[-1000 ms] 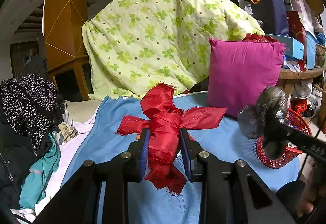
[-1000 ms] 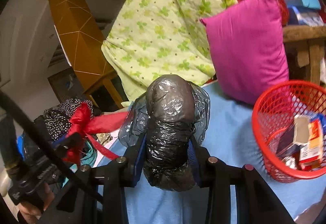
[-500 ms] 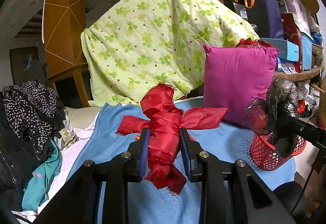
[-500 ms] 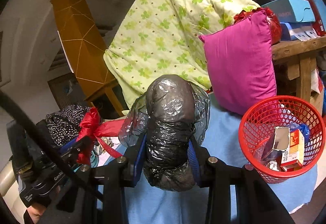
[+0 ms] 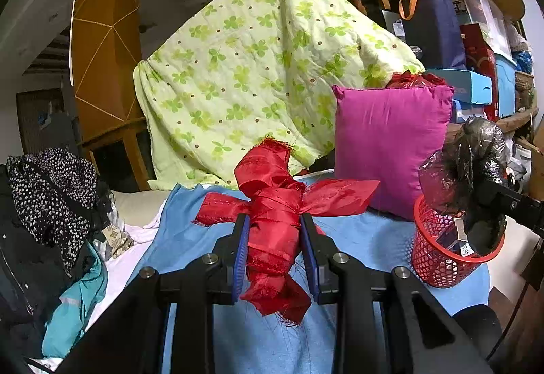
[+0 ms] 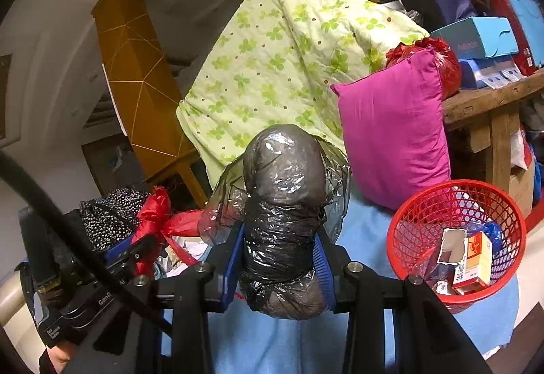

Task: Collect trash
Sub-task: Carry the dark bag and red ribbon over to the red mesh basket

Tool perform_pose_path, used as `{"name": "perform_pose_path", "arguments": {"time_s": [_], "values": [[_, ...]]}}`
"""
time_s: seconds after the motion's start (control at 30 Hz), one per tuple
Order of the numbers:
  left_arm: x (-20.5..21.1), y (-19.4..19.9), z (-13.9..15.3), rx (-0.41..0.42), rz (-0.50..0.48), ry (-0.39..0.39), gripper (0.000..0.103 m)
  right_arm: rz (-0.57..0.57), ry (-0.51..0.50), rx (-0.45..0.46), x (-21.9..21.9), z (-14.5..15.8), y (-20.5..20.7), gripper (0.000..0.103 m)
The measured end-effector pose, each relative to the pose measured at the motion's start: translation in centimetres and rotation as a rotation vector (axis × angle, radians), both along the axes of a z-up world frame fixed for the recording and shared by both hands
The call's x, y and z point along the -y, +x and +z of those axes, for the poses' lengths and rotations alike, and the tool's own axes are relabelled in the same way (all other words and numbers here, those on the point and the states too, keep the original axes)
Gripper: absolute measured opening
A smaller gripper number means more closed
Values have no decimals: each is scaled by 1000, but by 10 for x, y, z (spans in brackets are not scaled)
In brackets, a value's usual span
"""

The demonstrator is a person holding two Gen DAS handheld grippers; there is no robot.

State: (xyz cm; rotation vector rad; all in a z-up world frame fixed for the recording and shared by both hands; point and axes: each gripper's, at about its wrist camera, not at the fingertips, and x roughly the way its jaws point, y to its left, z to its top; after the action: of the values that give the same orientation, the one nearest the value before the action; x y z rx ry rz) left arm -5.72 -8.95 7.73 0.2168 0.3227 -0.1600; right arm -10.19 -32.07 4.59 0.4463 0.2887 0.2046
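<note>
My left gripper is shut on a bundle of red ribbon, held above the blue sheet. My right gripper is shut on a wad of black plastic bag. In the left wrist view the black bag hangs just above and beside the red mesh basket. In the right wrist view the basket sits low right with cartons inside, and the red ribbon shows at left.
A magenta pillow leans behind the basket. A green clover quilt drapes over a railing. Dark clothes pile at left. A wooden shelf with boxes stands at right. The bed edge drops off beside the basket.
Both grippers have drawn back and risen, so the basket looks smaller and farther. The black bag has moved over the basket's near side. Both grips are unchanged.
</note>
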Motion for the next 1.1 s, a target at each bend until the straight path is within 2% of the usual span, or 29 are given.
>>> {"name": "perform_pose_path", "arguments": {"time_s": [1.1], "values": [[13,-3,-1,-8,-61,44,31,-47,37,4,3,2,-25,41]]}}
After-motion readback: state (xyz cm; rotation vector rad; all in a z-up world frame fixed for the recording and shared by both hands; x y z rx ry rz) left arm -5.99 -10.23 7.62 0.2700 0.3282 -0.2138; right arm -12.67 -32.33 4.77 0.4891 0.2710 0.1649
